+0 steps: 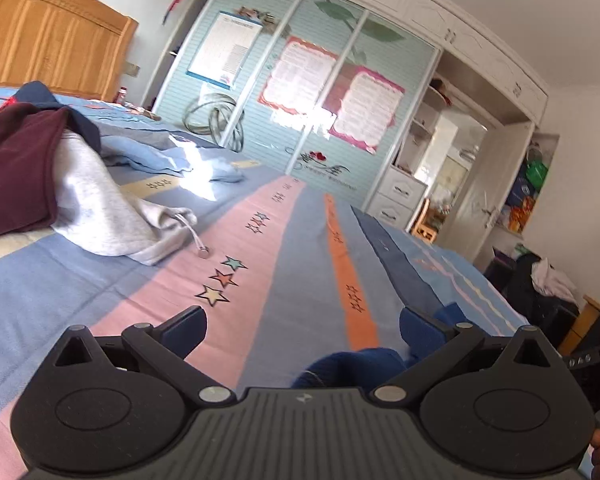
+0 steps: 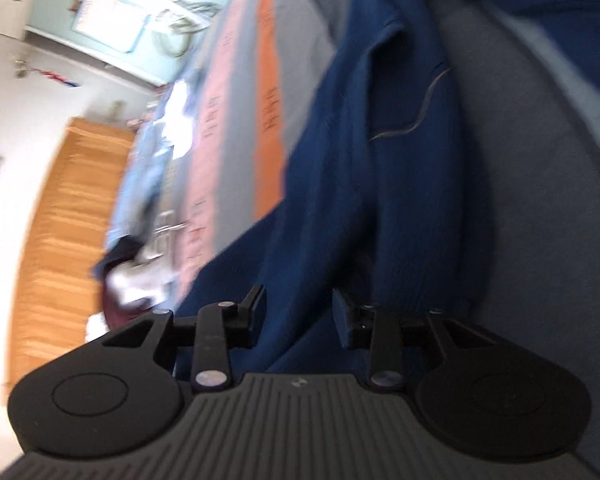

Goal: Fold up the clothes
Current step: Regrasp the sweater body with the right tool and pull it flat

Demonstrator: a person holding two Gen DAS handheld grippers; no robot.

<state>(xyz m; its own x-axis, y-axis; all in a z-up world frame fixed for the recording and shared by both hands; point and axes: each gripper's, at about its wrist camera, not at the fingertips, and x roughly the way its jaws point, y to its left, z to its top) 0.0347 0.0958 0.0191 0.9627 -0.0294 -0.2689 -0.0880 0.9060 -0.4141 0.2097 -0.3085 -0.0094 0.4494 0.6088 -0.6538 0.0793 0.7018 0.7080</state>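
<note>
A dark blue garment (image 2: 380, 168) lies rumpled on the striped bedspread (image 1: 260, 280). In the left wrist view only a bunched edge of the blue garment (image 1: 352, 368) shows, low between the fingers. My left gripper (image 1: 302, 330) is open wide just above the bed, nothing clamped between its blue pads. My right gripper (image 2: 298, 308) is tilted sideways and hovers over the blue cloth with its jaws apart; the cloth passes under the gap and is not pinched. The right wrist view is motion-blurred.
A pile of clothes sits at the left: a maroon piece (image 1: 16, 164), a grey hooded top (image 1: 96, 204) with a drawstring, and light blue fabric (image 1: 152, 152). A wooden headboard (image 1: 48, 40) and a wardrobe with sliding doors (image 1: 300, 80) stand beyond the bed.
</note>
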